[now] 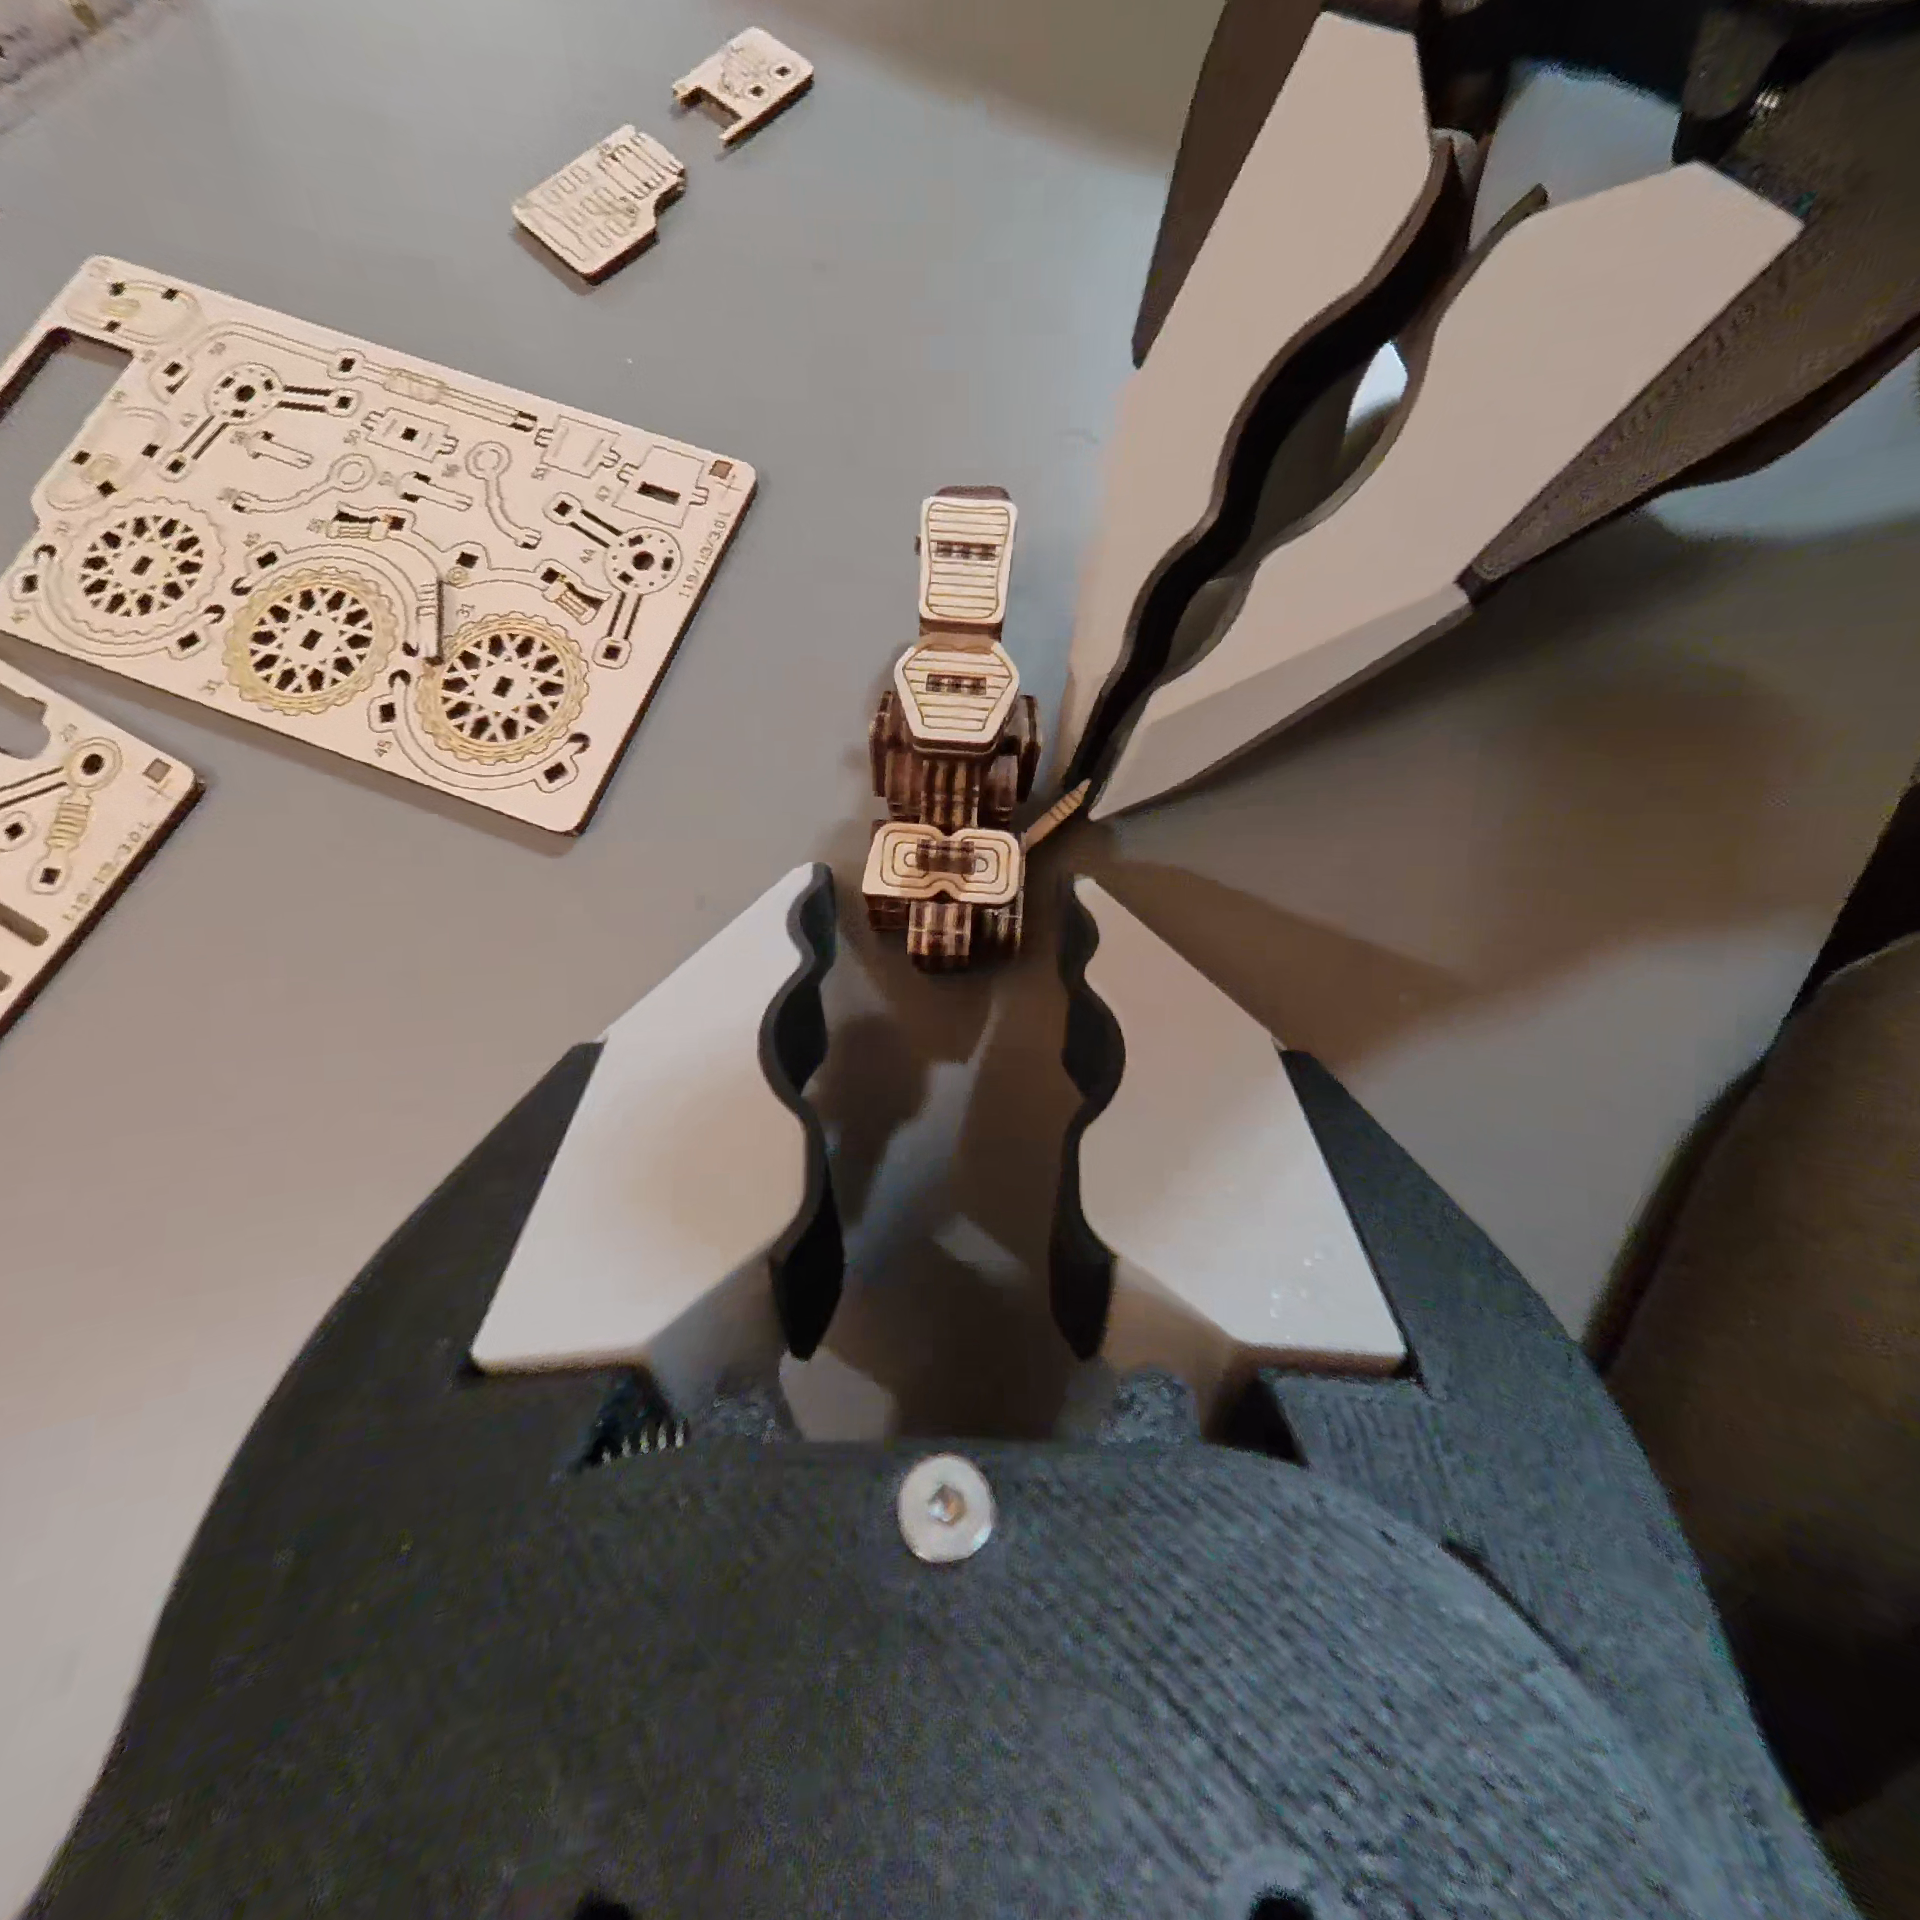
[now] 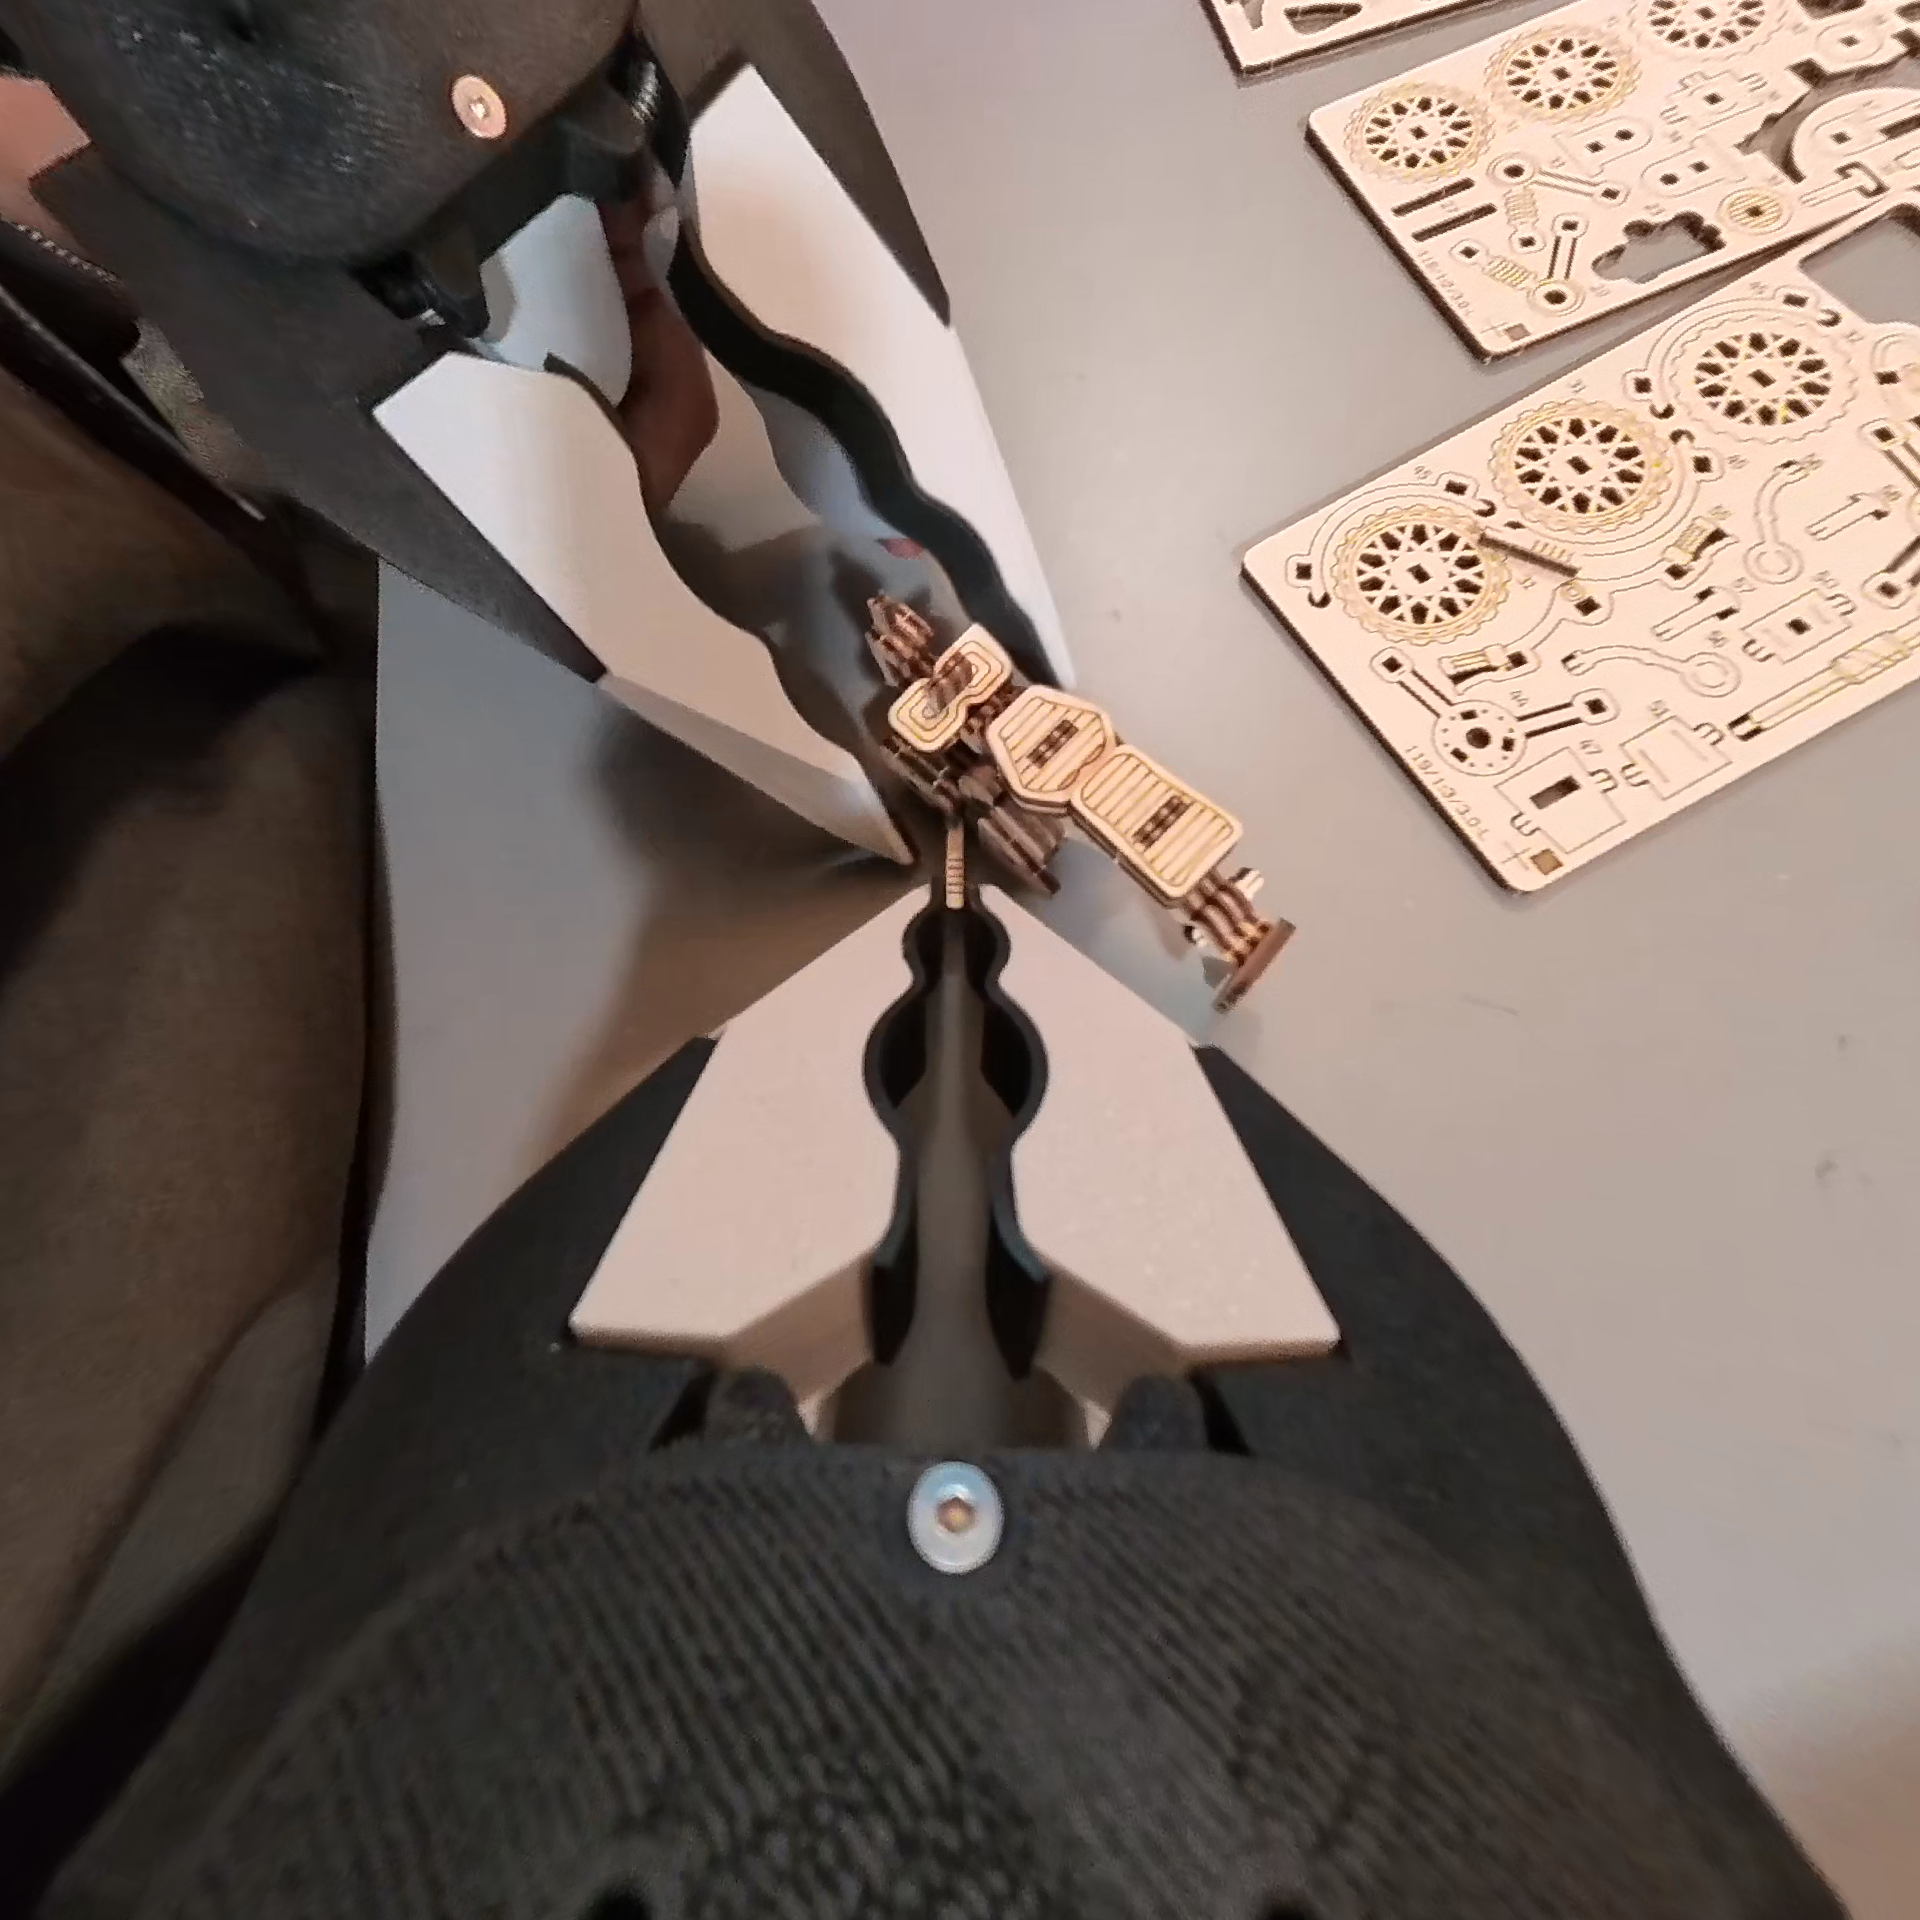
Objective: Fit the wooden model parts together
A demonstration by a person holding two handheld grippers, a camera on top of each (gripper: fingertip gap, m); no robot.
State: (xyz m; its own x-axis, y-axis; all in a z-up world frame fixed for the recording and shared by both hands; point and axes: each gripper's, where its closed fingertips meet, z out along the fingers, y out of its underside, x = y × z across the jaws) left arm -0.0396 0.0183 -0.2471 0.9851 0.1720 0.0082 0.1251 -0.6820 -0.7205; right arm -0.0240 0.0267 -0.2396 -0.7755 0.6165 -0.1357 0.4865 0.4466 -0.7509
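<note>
A small part-built wooden model (image 1: 951, 727) stands on the grey table (image 1: 883, 312); it also shows in the right wrist view (image 2: 1060, 769). My left gripper (image 1: 951, 888) is open, its fingertips on either side of the model's near end with small gaps. My right gripper (image 2: 952, 920) is shut on a thin wooden pin (image 2: 954, 868) and holds its free end against the model's side. In the left wrist view the right gripper (image 1: 1091, 805) comes in from the upper right with the pin (image 1: 1055, 816). In the right wrist view the left gripper (image 2: 982, 758) reaches in from the upper left.
A laser-cut wooden parts sheet (image 1: 364, 540) lies left of the model, with a second sheet (image 1: 73, 842) at the left edge. Two loose wooden pieces (image 1: 601, 203) (image 1: 743, 83) lie farther back. In the right wrist view the sheets (image 2: 1621, 644) lie at the upper right. Dark fabric (image 2: 156, 935) fills the left side. Both grippers' tips are close together, under 4 cm apart.
</note>
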